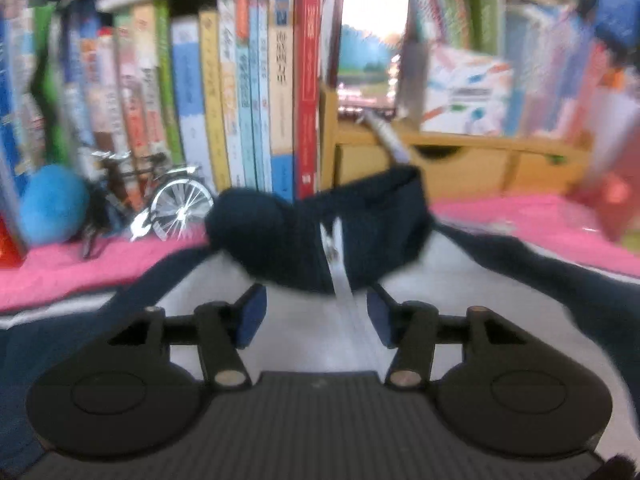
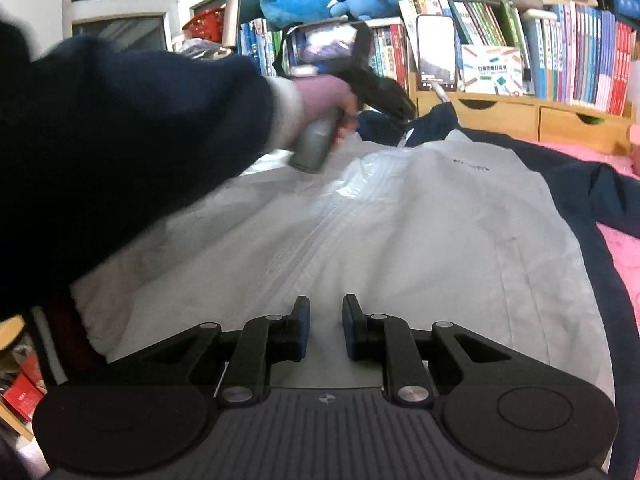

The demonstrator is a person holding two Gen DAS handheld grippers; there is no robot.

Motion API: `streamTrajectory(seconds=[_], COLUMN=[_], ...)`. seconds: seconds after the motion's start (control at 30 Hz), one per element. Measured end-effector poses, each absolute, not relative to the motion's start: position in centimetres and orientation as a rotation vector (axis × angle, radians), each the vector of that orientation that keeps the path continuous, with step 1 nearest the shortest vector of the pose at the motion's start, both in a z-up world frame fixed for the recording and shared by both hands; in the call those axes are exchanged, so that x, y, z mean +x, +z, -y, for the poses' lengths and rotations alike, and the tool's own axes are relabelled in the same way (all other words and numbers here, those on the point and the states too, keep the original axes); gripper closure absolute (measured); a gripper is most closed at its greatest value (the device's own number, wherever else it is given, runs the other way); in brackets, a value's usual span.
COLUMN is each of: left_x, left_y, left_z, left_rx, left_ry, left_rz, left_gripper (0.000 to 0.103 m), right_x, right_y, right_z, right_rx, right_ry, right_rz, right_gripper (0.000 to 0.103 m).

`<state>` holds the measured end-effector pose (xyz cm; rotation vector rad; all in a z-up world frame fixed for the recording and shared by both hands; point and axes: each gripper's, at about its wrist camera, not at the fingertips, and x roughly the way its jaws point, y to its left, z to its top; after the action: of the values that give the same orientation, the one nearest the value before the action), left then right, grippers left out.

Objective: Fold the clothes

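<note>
Now my left claw (image 1: pixel 316 316), released, sits just below the jacket (image 1: pixel 280 320)'s navy collar (image 1: pixel 320 236); zipper (image 1: pixel 344 300) runs straight ahead, upward in frame.

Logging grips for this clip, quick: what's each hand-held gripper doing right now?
Left hand-held gripper: open, nothing gripped, just short of the jacket collar.
Right hand-held gripper: jaws narrow, gap visible, holding nothing.

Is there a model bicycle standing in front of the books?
Yes, in the left wrist view a small model bicycle stands on the pink cover right in front of the row of books.
</note>
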<state>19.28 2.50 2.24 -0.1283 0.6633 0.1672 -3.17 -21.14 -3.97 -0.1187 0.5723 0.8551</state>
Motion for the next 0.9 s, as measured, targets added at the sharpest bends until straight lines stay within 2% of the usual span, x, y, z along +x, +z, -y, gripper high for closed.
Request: streamTrajectory(seconds=[0.17,0.27,0.43,0.47,0.7,0.77,0.83,0.9], left_x=[10.7,6.4,4.1,4.3,2.1,-0.4,-2.9,-5.2], left_y=[3.0,2.1,-0.7,-1.3,-0.1,1.0,2.0,2.4], left_z=[0.6,2.8,6.4,6.2,1.8,-1.1,-4.0,-8.1], left_rx=[-0.079,-0.059,0.09,0.083,-0.132,-0.176,-0.218,-0.215], left_ry=[0.04,-0.075,-0.134,-0.113,-0.015,0.043,0.106,0.247], left_rz=[-0.713,-0.736,-0.782,-0.779,-0.678,-0.614,-0.551,-0.513], left_gripper=[0.05,0.049,0.048,0.043,0.043,0.044,0.043,0.038], right_x=[-3.6,-4.3,-7.3,-7.9,-9.7,-9.2,-8.4,-7.8], right_y=[-3.4,-2.9,-2.4,-2.5,-2.3,-1.7,-1.0,-0.3], right_z=[20.7,21.1,21.0,20.8,20.2,20.6,20.6,20.2], right_rx=[-0.104,-0.056,-0.086,-0.1,-0.161,-0.156,-0.172,-0.204], right_ry=[0.807,0.775,0.776,0.777,0.774,0.765,0.758,0.76], right_rz=[-0.595,-0.604,-0.564,-0.561,-0.531,-0.512,-0.486,-0.456], right_gripper=[0.082,0.075,0.07,0.069,0.057,0.055,0.047,0.044])
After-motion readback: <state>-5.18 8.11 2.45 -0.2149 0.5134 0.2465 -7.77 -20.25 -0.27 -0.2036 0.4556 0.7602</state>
